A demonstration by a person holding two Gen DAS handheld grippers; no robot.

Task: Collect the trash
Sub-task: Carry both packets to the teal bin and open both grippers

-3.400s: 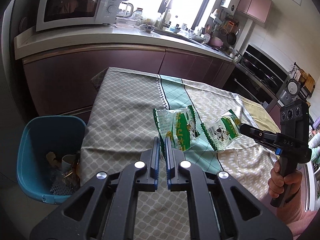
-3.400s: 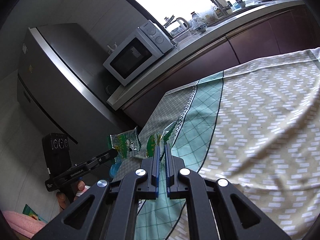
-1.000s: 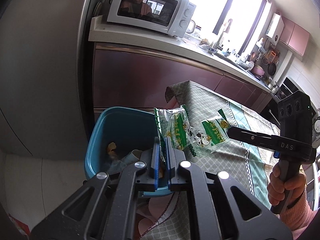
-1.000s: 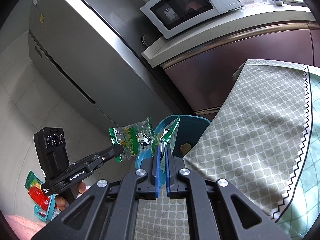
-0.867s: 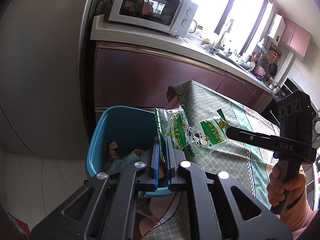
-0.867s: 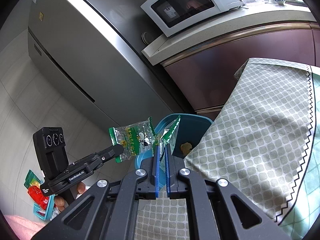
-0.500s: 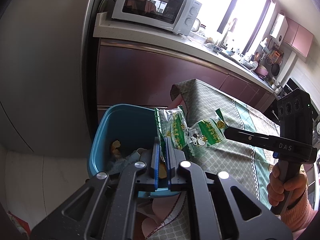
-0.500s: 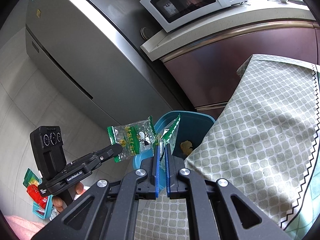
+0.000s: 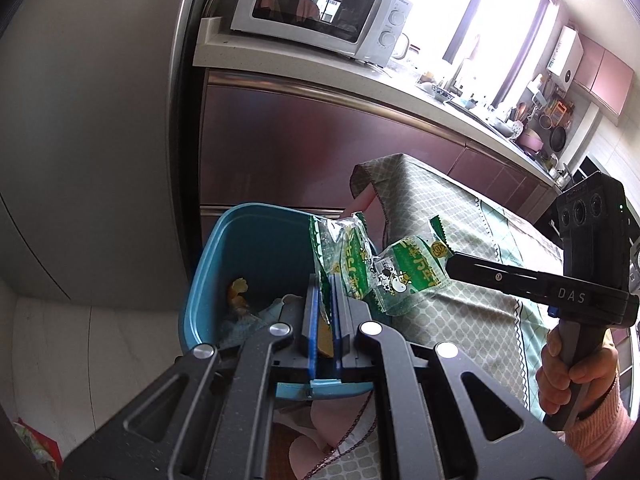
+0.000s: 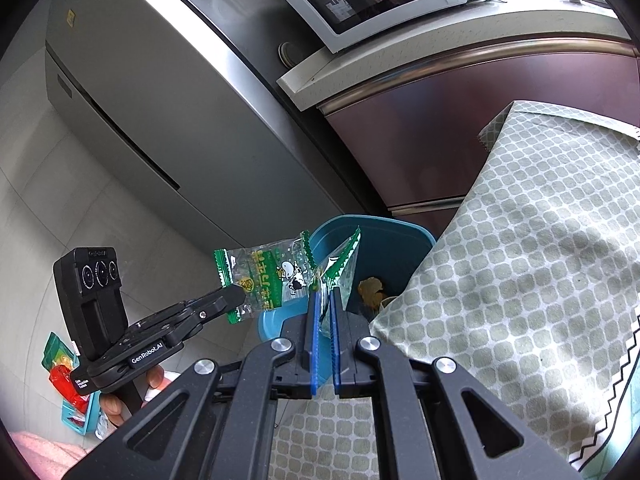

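Observation:
Two green-and-clear snack wrappers with a cow print are held in the air by the blue trash bin [image 9: 224, 264]. My left gripper [image 9: 325, 280] is shut on one wrapper [image 9: 340, 248], which hangs over the bin's right rim. My right gripper [image 9: 450, 266] comes in from the right, shut on the other wrapper [image 9: 404, 276] beside the first. In the right wrist view my right gripper [image 10: 324, 296] pinches its wrapper [image 10: 340, 264] edge-on before the bin [image 10: 400, 236]. There my left gripper [image 10: 236, 295] holds its wrapper [image 10: 268, 272] left of the bin. Scraps lie inside the bin.
A table under a checked cloth [image 9: 460, 320] stands right of the bin. A steel fridge [image 10: 160, 120] rises behind it, next to maroon cabinets and a counter with a microwave [image 9: 320, 12]. Red and green packets [image 10: 64, 376] lie on the tiled floor at the left.
Both grippers have carried their wrappers off the tabletop to the bin. Over the last second the right gripper and its wrapper edged slightly closer to the bin; the left barely moved.

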